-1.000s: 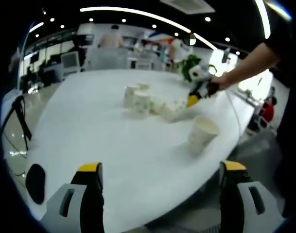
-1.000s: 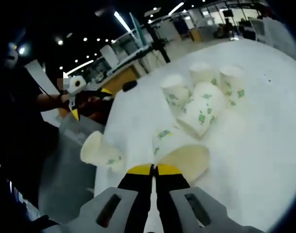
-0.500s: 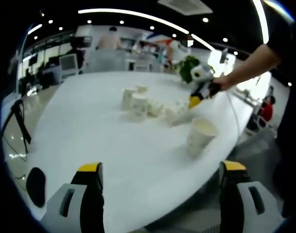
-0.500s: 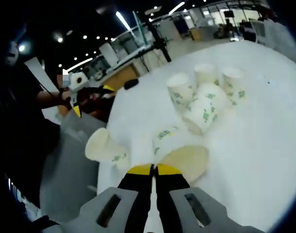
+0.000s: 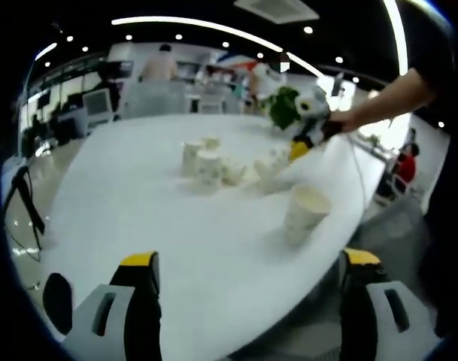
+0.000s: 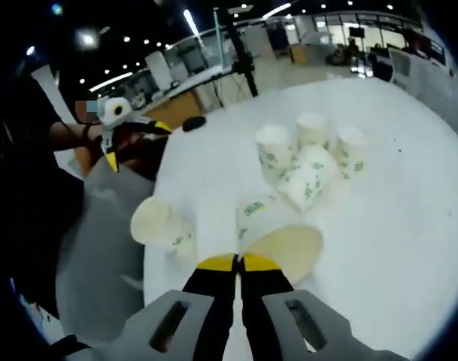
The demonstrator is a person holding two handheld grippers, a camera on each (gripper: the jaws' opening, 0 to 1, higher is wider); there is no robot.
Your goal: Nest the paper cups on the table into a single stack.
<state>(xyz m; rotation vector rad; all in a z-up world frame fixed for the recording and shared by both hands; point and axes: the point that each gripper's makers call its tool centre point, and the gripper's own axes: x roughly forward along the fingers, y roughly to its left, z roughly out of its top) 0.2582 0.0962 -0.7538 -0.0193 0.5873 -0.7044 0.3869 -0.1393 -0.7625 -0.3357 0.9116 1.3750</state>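
Cups dominate my left gripper view: my left gripper (image 5: 247,301) hangs with jaws spread wide and holding nothing at the near edge of the white table (image 5: 138,203), one paper cup (image 5: 304,213) upright nearby and a cluster of cups (image 5: 213,164) farther off. Through the right gripper view, my right gripper (image 6: 238,263) has its jaws pinched together on the rim of a held cup (image 6: 277,237), lifted above the table, near the cluster.
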